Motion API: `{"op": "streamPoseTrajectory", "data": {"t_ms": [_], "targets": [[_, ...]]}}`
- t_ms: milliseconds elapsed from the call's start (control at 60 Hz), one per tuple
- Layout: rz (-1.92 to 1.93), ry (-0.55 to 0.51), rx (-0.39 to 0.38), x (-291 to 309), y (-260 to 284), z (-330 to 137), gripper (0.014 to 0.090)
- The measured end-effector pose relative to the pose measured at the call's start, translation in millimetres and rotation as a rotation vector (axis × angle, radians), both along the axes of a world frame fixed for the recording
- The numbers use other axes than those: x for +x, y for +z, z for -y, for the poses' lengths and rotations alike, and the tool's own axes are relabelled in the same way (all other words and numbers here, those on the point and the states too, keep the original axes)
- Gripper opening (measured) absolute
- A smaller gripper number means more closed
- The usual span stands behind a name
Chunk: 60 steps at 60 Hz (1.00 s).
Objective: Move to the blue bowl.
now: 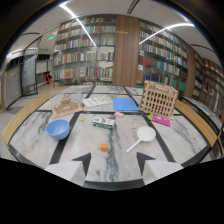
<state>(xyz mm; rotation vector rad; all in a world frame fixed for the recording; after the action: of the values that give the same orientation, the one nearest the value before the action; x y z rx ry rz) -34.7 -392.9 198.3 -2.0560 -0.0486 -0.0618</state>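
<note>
Tool (113, 162) open at bottom centre, nothing between fingers, bases cut off. Orange cube (104, 147) just ahead. Blue bowl (58, 129) mid-left on bench (120, 150), unobstructed.

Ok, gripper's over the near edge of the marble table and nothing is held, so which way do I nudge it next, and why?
Probably swing forward and to the left. The gripper is open and empty, pointing down the table's middle toward the small orange block. The blue bowl sits well left of the left finger and beyond it, with bare marble in between, so the path looks clear.
</note>
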Motion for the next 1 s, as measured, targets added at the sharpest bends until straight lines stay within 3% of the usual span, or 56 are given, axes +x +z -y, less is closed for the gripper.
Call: {"op": "streamPoseTrajectory", "data": {"t_ms": [400, 783, 1000], "targets": [[-0.005, -0.011, -0.041, -43.2, -28.7, 27.9, 0.0856], [-0.026, 0.121, -0.062, -173.9, -53.6, 29.4, 0.0857], [-0.044, 0.145, -0.062, -237.7, -63.8, -0.6, 0.0861]]}}
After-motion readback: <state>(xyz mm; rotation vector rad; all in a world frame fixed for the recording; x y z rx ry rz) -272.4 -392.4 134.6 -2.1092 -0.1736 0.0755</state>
